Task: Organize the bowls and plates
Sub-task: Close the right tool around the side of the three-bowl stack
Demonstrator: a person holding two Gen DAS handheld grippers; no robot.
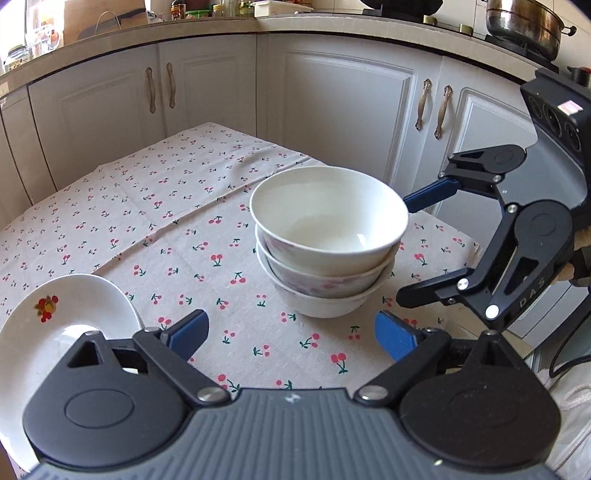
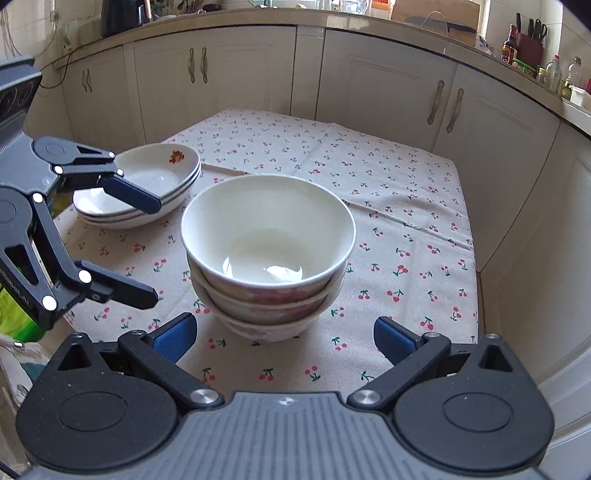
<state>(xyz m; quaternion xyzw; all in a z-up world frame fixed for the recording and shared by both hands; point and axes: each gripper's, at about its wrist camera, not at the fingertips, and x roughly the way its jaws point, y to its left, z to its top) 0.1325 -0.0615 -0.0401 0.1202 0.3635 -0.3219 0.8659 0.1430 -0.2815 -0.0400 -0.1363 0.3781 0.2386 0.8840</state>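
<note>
Three white bowls point(image 1: 328, 236) point(image 2: 269, 251) sit nested in a stack in the middle of the cherry-print tablecloth point(image 1: 166, 229). To the left lies a stack of shallow white plates point(image 2: 147, 188) with a fruit motif; the top plate point(image 1: 70, 325) shows at the left wrist view's lower left. My left gripper point(image 1: 293, 334) point(image 2: 147, 243) stands open short of the bowls, nothing between its blue pads. My right gripper point(image 2: 286, 338) point(image 1: 413, 247) is wide open just beside the bowl stack, its fingers clear of the rims.
White kitchen cabinets point(image 2: 388, 85) wrap around the table's far and right sides. The counter holds a steel pot point(image 1: 524, 22), bottles point(image 2: 554, 74) and a knife block. The table's right edge point(image 2: 476, 266) drops off close to the bowls.
</note>
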